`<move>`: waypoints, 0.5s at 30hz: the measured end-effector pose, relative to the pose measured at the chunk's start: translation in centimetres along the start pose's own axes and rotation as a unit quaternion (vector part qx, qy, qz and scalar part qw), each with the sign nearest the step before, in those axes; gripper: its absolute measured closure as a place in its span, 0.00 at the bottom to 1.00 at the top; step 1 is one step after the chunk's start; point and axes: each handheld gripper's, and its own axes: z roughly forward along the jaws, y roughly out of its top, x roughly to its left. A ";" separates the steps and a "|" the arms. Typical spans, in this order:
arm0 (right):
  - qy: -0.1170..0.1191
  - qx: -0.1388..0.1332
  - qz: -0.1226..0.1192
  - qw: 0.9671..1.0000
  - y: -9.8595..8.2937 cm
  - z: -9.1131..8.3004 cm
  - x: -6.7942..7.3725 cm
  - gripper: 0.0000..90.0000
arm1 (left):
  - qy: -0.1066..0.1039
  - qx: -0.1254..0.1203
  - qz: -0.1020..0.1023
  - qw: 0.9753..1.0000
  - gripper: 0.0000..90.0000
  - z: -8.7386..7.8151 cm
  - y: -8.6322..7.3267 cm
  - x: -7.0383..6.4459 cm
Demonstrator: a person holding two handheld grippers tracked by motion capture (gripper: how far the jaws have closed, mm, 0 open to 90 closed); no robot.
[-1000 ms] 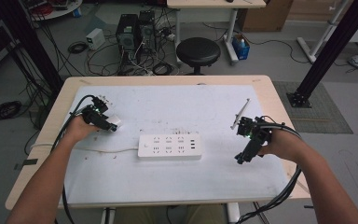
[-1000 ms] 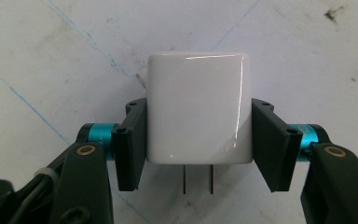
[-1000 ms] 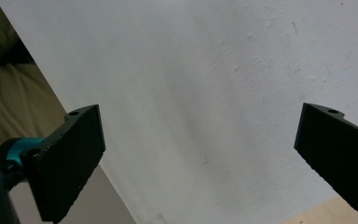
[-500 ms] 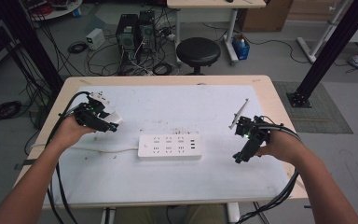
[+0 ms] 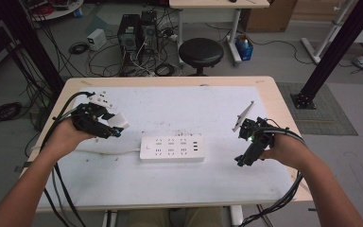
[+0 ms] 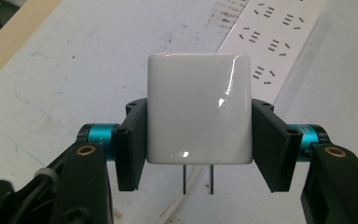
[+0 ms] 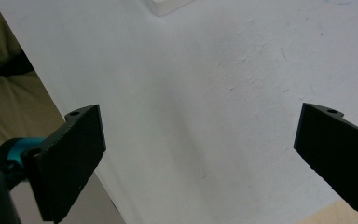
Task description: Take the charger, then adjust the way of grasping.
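A white power strip (image 5: 171, 148) lies flat at the middle of the table, its cord running off to the left. My left gripper (image 5: 116, 125) hovers left of it, shut on a white square plug adapter (image 5: 118, 121). In the left gripper view the adapter (image 6: 199, 114) sits squarely between both jaws, two metal prongs pointing down, and the power strip (image 6: 275, 32) lies beyond at the upper right. My right gripper (image 5: 241, 161) is at the right side of the table, tilted down toward the mat. Its jaws stand wide open (image 7: 198, 158) with nothing between them.
A white mat (image 5: 179, 113) covers most of the wooden table (image 5: 274, 94). A small white part (image 5: 101, 98) lies at the back left behind my left hand. Cables trail from both grippers over the front edge. A stool and computers stand on the floor beyond the table.
My left gripper has lifted slightly and moved a little toward the power strip with the adapter held. My right gripper has shifted slightly.
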 end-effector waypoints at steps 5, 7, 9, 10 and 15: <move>-0.005 -0.004 -0.003 1.000 -0.2 0.1 0.1 0.01 | -0.002 -0.002 0.006 1.000 0.47 -0.2 0.0 -0.5; -0.007 -0.005 -0.002 1.000 -0.2 0.1 0.1 0.01 | -0.004 0.000 0.012 1.000 0.47 -0.2 0.0 -0.7; -0.008 -0.008 -0.001 1.000 -0.3 0.0 0.2 0.01 | -0.006 0.006 0.023 1.000 0.47 -0.2 0.1 -0.9; -0.010 -0.010 -0.001 1.000 -0.4 -0.1 0.2 0.01 | -0.007 0.008 0.026 1.000 0.47 -0.2 0.1 -1.0; -0.009 -0.016 0.013 1.000 -0.6 0.1 0.1 0.01 | -0.015 0.004 0.032 0.999 0.47 -0.1 0.4 -1.3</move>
